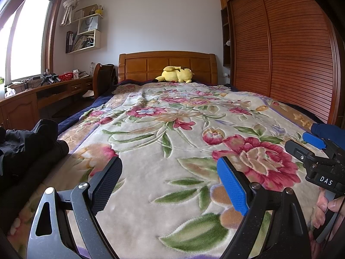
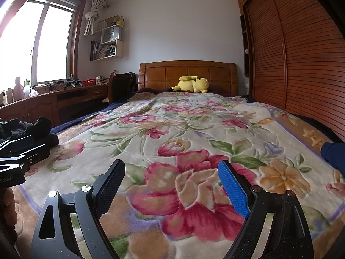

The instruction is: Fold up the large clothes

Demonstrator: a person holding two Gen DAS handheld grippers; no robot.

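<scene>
A dark black garment (image 1: 28,142) lies crumpled at the left edge of the bed, left of my left gripper; it also shows in the right wrist view (image 2: 32,127). A dark blue garment (image 2: 334,153) lies at the right edge of the bed, and its tip shows in the left wrist view (image 1: 325,129). My left gripper (image 1: 170,185) is open and empty, low over the floral blanket (image 1: 172,118). My right gripper (image 2: 172,187) is open and empty over the same blanket (image 2: 194,129). The right gripper also shows at the right of the left wrist view (image 1: 306,144).
A yellow plush toy (image 1: 175,74) lies by the wooden headboard (image 1: 166,63). A louvred wardrobe (image 1: 280,54) runs along the bed's right side. A wooden desk (image 1: 32,99) with clutter and a chair (image 1: 103,79) stand on the left under the window.
</scene>
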